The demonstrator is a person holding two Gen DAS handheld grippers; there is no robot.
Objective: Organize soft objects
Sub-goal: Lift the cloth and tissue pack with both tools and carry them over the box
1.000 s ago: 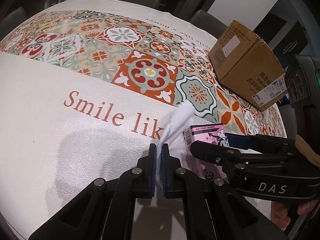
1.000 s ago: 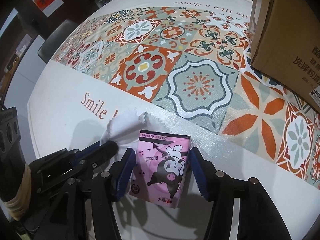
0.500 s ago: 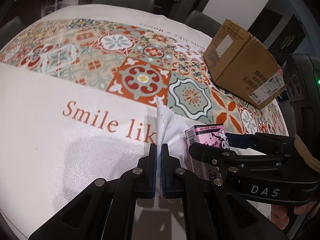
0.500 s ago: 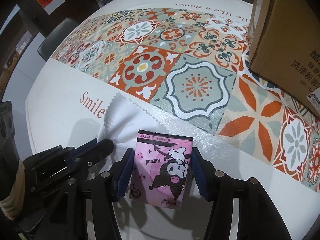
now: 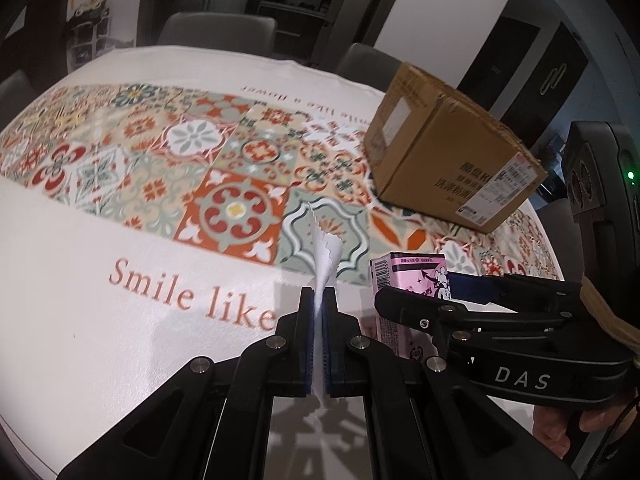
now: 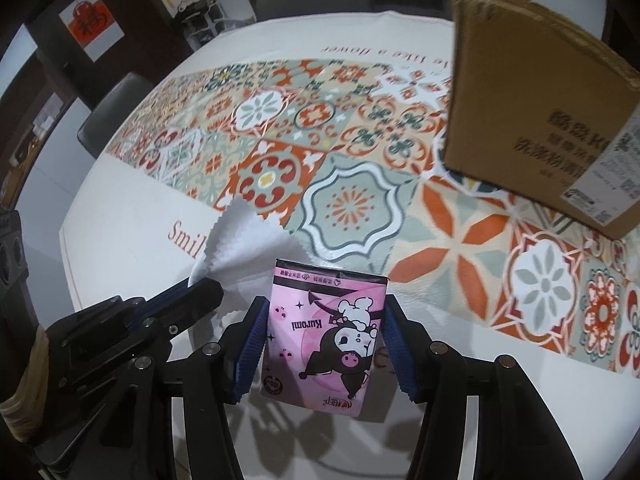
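Left tongs [image 5: 318, 312] pinched tight on one white cloth [image 5: 325, 258], zigzag-edged; the cloth stands up out of the jaws and fans toward 12 o'clock. Seen from the right wrist, its free end spreads at 10 o'clock of the pink tissue pack [image 6: 326, 338].

Right tongs [image 6: 324, 342] about half spread, pads pressing both sides of the tissue pack. Pack looks clear of the worktop [image 6: 120, 216], shadow beneath it. The two tongs sit just beside each other.

Risks, as judged:
- Only a narrow strip of cloth is caught; a quick swing could pull it free, since the fabric is thin and slack.
- Pack is soft-sided; a harder squeeze would crush it, a looser one lets it slide out downward.
- Tongs this close could knock together, or the loose cloth could snag on the right fingers.
- Cardboard box [image 6: 536, 92] at 2 o'clock is shut; nowhere obvious to drop things in.

Count: cloth, one. Tissue pack, one. Box, one. Tongs, two. Chairs [image 5: 222, 34] behind the worktop: at least two visible.
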